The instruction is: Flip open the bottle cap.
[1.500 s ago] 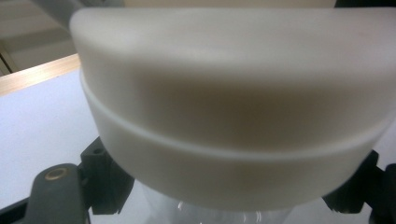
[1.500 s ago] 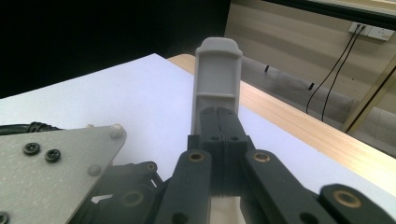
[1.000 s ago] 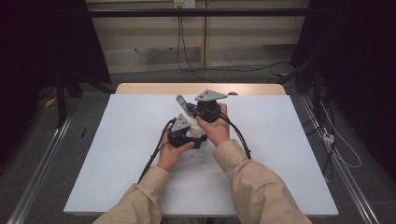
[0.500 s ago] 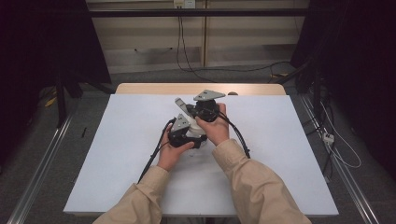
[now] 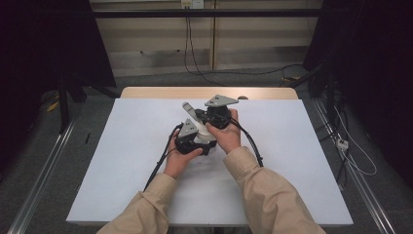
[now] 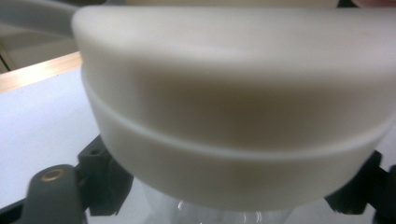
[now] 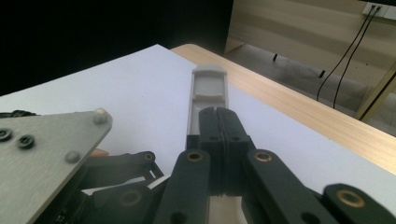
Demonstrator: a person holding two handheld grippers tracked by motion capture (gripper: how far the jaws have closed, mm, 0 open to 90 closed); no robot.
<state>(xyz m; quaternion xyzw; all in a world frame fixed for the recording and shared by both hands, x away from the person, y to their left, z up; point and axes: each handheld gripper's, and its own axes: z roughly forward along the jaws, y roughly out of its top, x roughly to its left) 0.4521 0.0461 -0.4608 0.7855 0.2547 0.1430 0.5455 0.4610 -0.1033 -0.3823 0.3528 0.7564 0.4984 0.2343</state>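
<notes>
Two tools work close together near the middle of the worktop (image 5: 292, 146), and the job looks like opening a lidded jar.

High view: we see the left tool (image 5: 192, 137) low against the cream lid (image 5: 201, 130). The right tool (image 5: 207, 117) is just behind it, with a grey strip (image 5: 189, 110) sticking out up and to the left. White worktop is open on every side. The wooden far edge (image 5: 204, 92) is near the strip tip, and the front edge is well behind the sleeves. Cables loop back along both forearms. We judge a snag possible if either hand swings wide.

Left gripper view: the lid is hard up against the lens, with a clear jar (image 6: 205, 215) below it. The jaws sit either side of the jar and seem to pinch it, though the contact is mostly hidden. The hold is low on smooth clear wall, so any twist or pull on the lid could spin or slip the jar.

Right gripper view: the jaws are pressed together with the seam almost shut, pinching the near end of the grey strip. The strip points toward the wooden edge, and the left tool's grey plate (image 7: 42, 158) is close beside. The bite is short on a long lever. If we lever hard, the strip may pop out or the tools may knock together. Best room to move is up and toward us.
</notes>
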